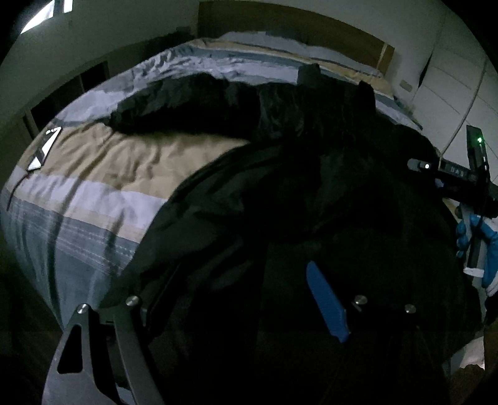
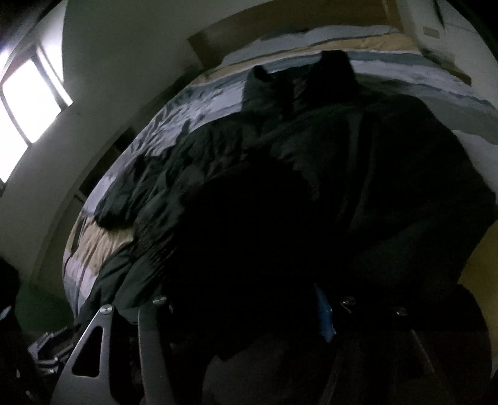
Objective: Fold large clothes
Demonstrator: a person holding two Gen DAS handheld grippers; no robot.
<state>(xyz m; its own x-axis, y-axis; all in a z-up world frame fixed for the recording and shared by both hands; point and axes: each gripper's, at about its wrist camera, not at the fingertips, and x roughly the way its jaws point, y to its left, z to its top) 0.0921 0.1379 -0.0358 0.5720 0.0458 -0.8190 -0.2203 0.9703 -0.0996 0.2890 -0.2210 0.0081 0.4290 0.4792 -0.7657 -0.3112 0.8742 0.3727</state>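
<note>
Left wrist view: large black padded jacket (image 1: pixel 280 174) spread over the bed with the striped beige, white and grey-blue quilt cover (image 1: pixel 102 174). Fabric is dark, slightly shiny, puffy and creased. One sleeve (image 1: pixel 186 102) stretches out flat toward the bed's left edge, lying across the grey and beige stripes. Two dark collar points (image 1: pixel 336 81) stick up toward the headboard end. The jacket's near part is bunched and lifted, filling the lower frame over the bed's near edge. Left claw (image 1: pixel 249 299) is at the bottom, jacket fabric draped over and between its fingers; one blue finger pad (image 1: pixel 326 305) shows against the cloth, the other finger is buried. Looks clamped on the jacket hem. Right claw device (image 1: pixel 457 177) is at the bed's right edge with a green light on, held by a blue-gloved hand (image 1: pixel 479 243); its fingertips are not visible here. Wooden headboard (image 1: pixel 298 28) at the far end.

Right wrist view: very dark. Same jacket (image 2: pixel 311 162) from low down, heaped up, sleeve (image 2: pixel 155 174) trailing toward the left edge of the bed (image 2: pixel 193 102). Right claw (image 2: pixel 264 311) is buried in black fabric, only a sliver of blue pad (image 2: pixel 325 321) shows; cannot tell how far its jaws are apart. Bright window (image 2: pixel 28 102) on the left wall.
</note>
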